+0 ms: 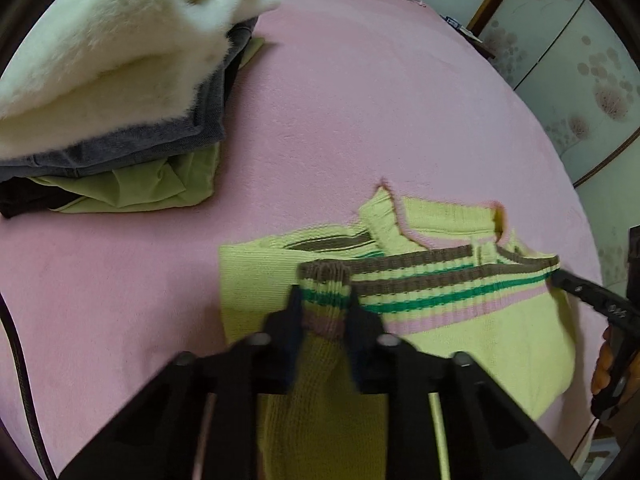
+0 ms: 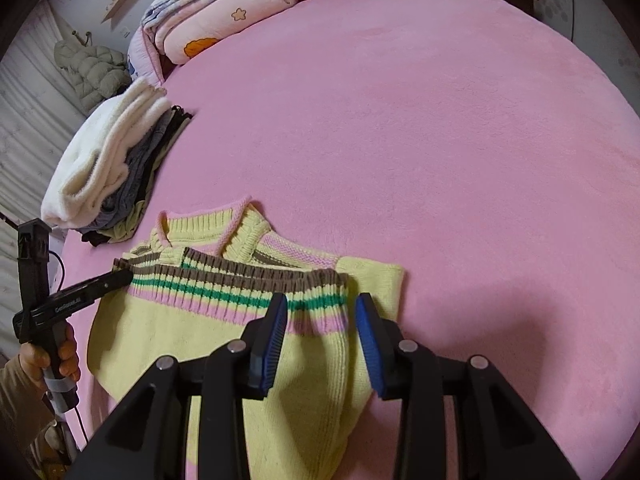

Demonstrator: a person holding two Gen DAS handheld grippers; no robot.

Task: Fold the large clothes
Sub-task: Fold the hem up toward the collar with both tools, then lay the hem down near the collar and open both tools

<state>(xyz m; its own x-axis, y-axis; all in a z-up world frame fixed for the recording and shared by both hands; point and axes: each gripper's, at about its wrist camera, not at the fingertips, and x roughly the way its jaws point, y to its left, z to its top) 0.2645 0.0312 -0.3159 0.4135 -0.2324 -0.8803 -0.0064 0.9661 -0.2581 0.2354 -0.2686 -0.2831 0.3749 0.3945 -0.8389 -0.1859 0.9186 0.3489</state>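
Note:
A yellow knit sweater (image 1: 472,320) with brown, green and pink hem stripes lies folded on the pink bed, its striped hem brought up over the collar. My left gripper (image 1: 323,300) is shut on the striped hem corner. It also shows in the right wrist view (image 2: 120,278) at the hem's left end. My right gripper (image 2: 322,312) is open, its blue pads either side of the hem's right corner of the sweater (image 2: 192,340). In the left wrist view the right gripper (image 1: 560,278) touches the hem's far end.
A stack of folded clothes (image 1: 112,92), white fleece on top of grey and green, sits on the pink bed (image 1: 380,100) to the left; it also shows in the right wrist view (image 2: 108,168). Folded quilts (image 2: 224,12) lie at the bed's head. A wardrobe (image 1: 580,80) stands at right.

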